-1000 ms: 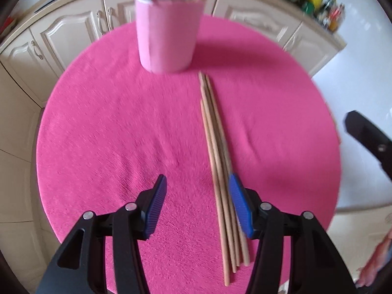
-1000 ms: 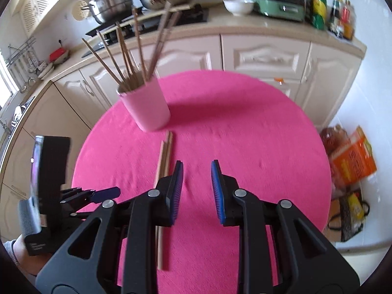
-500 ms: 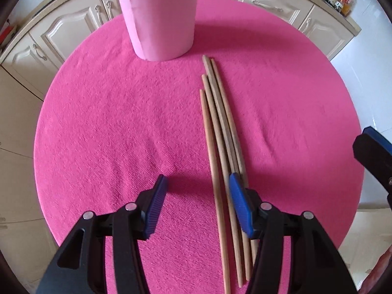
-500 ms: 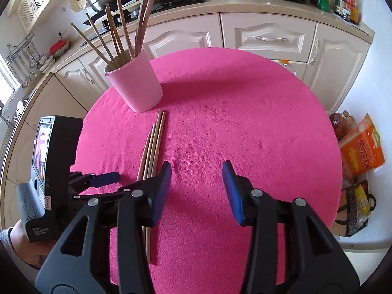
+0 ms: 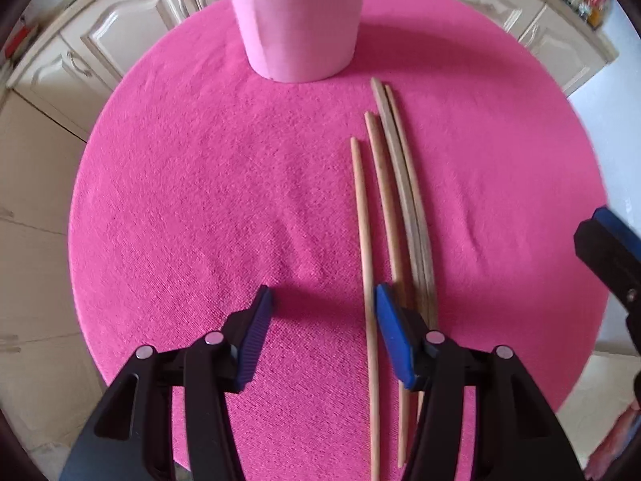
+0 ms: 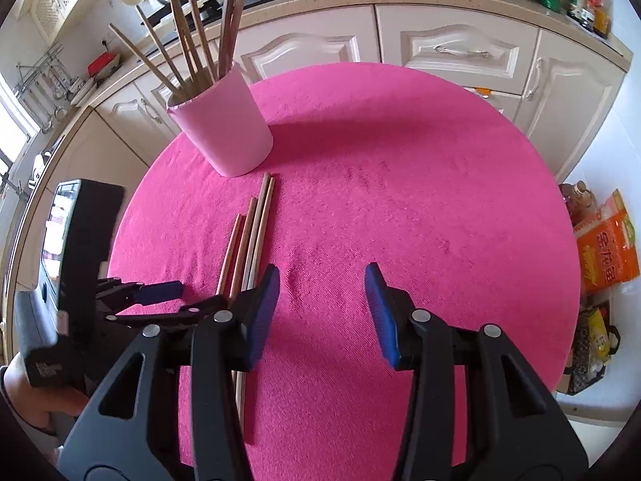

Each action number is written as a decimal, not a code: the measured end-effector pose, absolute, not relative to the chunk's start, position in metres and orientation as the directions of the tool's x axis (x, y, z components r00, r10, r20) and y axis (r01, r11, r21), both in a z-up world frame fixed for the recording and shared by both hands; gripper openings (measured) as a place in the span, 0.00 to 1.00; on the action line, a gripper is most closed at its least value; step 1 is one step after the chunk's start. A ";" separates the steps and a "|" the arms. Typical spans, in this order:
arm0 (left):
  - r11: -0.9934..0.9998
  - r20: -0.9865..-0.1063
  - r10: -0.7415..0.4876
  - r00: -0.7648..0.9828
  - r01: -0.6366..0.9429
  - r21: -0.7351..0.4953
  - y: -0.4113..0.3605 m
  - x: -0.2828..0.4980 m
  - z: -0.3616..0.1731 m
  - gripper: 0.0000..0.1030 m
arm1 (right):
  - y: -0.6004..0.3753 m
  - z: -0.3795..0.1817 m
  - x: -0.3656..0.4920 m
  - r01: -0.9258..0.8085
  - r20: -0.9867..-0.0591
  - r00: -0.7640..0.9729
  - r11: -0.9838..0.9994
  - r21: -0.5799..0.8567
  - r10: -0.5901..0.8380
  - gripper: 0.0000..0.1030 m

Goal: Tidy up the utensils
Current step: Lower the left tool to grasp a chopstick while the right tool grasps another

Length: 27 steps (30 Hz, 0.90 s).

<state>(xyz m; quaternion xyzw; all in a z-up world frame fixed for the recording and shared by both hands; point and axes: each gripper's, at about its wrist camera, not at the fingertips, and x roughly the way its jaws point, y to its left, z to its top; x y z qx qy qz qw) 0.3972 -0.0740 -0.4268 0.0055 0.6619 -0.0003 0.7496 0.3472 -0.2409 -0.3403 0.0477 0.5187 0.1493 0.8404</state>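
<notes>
Both grippers hang released and empty above the pink table point(image 5: 180, 200): left gripper point(image 5: 322, 320) beside 4 chopsticks point(image 5: 384, 200), right gripper point(image 6: 320, 296) having just widened.

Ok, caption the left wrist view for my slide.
Open left gripper hovering over four loose wooden chopsticks on the round pink tablecloth, below the pink cylindrical holder.

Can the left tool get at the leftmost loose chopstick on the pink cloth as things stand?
Probably yes. The left tool is open over the pink cloth, and the leftmost chopstick runs between its fingers, close to the right pad. Nothing covers it; the neighbouring chopstick lies close, so both might get caught.
</notes>
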 end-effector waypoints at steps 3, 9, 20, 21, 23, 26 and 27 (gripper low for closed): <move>0.998 -0.993 0.059 0.104 0.029 0.063 -0.087 0.404 -0.428 0.51 | -0.236 -0.343 0.351 -0.211 -0.865 0.402 0.949 0.234 0.302 0.43; 0.999 -0.996 0.001 0.092 0.038 0.004 -0.092 0.415 -0.427 0.17 | -0.228 -0.350 0.362 -0.226 -0.886 0.357 0.948 0.226 0.296 0.43; 0.986 -0.987 -0.120 0.106 -0.101 -0.131 -0.035 0.410 -0.416 0.05 | -0.201 -0.373 0.383 -0.257 -0.918 0.207 0.924 0.283 0.339 0.31; 0.983 -0.985 -0.128 0.112 -0.114 -0.140 -0.032 0.410 -0.415 0.05 | -0.197 -0.375 0.384 -0.263 -0.921 0.193 0.922 0.284 0.339 0.31; 0.981 -0.984 -0.127 0.125 -0.132 -0.143 -0.024 0.409 -0.411 0.05 | -0.188 -0.379 0.386 -0.278 -0.927 0.169 0.919 0.280 0.334 0.24; 0.978 -0.981 -0.131 0.143 -0.144 -0.151 -0.019 0.399 -0.410 0.05 | -0.180 -0.383 0.389 -0.282 -0.933 0.142 0.917 0.283 0.332 0.23; 0.977 -0.980 -0.132 0.148 -0.146 -0.154 -0.019 0.400 -0.408 0.05 | -0.177 -0.384 0.390 -0.285 -0.935 0.138 0.917 0.279 0.327 0.19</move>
